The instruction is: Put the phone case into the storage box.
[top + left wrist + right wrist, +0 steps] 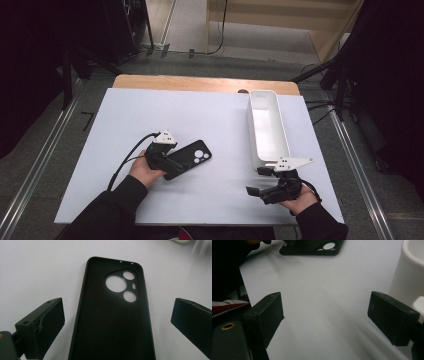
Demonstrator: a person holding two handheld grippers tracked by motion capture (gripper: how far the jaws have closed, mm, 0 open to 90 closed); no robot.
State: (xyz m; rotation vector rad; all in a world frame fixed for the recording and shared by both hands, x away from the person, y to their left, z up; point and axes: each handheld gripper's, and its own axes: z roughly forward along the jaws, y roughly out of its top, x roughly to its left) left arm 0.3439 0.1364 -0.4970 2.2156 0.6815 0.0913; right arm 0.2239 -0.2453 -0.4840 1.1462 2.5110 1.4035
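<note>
Lying across everything: a white-topped bench (210,130), carrying a long white bin (267,127) just beyond the right gripper (264,181). Resting idle near the bench's front edge, that gripper, fingers (265,315) spread wide over bare surface, gripping nothing. Hovering over the black phone case (112,315), the left gripper (167,162), fingers (42,323) likewise released, straddling the case's lower end without touching it. Lying flat, inner side up, camera cut-outs pointing away from the fingers, the case sitting squarely between them. Judging the step: lining up for a pick, not yet gripping. Needing next: lowering, then closing on the case's long edges.
</note>
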